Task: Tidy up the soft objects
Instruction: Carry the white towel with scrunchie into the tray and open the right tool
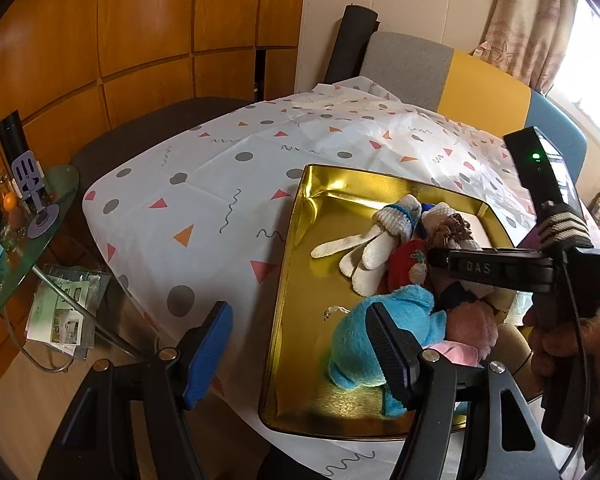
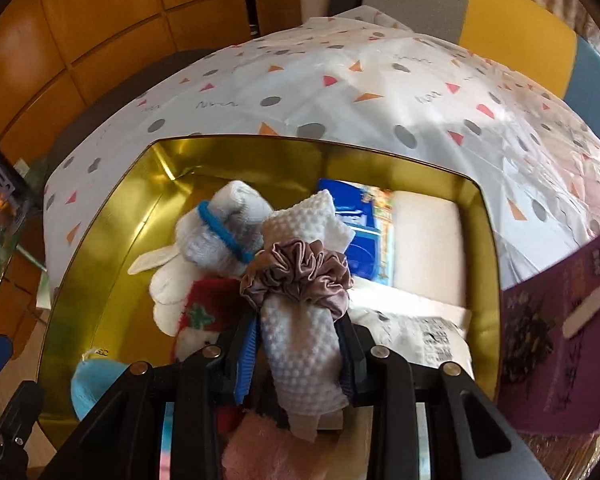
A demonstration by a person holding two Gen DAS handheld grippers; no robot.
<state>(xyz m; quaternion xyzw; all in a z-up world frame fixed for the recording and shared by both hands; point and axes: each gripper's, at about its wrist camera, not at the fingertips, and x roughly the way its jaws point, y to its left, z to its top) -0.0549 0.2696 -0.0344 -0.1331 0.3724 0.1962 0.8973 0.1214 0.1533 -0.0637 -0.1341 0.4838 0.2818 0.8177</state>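
The rolled waffle cloth (image 2: 300,344), bound by a mauve satin scrunchie (image 2: 298,276), sits between the pads of my right gripper (image 2: 298,354), which are clamped on its lower half; it looks light, soft and squashy, best held just below the scrunchie. Its long axis runs straight ahead of the gripper, free end pointing to the far wall of the gold tin (image 2: 100,264) on the worktop. My left gripper (image 1: 300,354) hangs apart and empty, the blue plush (image 1: 364,332) beside its right finger.
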